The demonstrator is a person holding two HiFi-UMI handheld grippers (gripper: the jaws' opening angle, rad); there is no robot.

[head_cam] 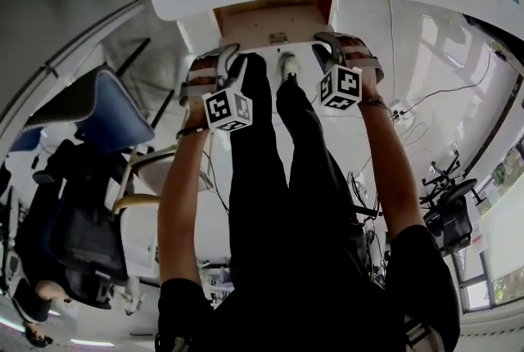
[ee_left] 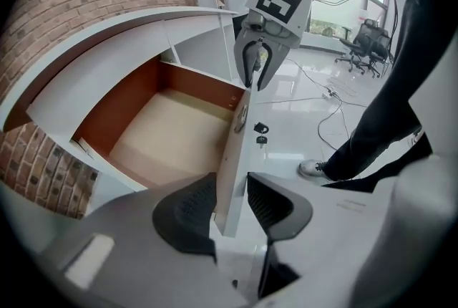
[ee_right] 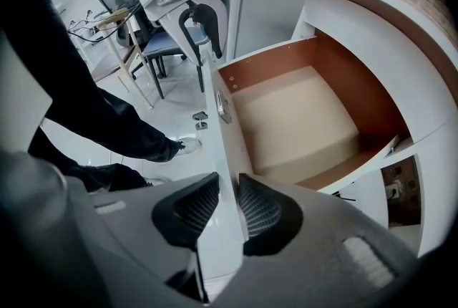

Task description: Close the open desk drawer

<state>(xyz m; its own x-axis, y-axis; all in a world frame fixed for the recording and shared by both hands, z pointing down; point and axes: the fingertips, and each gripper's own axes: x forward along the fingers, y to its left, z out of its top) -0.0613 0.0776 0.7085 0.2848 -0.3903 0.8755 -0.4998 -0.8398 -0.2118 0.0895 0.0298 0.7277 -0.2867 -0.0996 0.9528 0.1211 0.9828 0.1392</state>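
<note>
White front panel (ee_left: 232,156) of the open drawer (ee_left: 168,135) stands pulled well out from the curved desk (ee_left: 129,27). Inside, the drawer shows reddish-brown walls and a pale tan floor. The left gripper (ee_left: 230,203) pinches the panel's top edge near its left end, one pad on each face. The right gripper (ee_right: 230,210) pinches the same edge near the right end. The panel's metal lock plate (ee_left: 241,117) sits between the two. Both grippers point steeply down at the panel, forearms stretched out above the person's legs (head_cam: 278,178).
</note>
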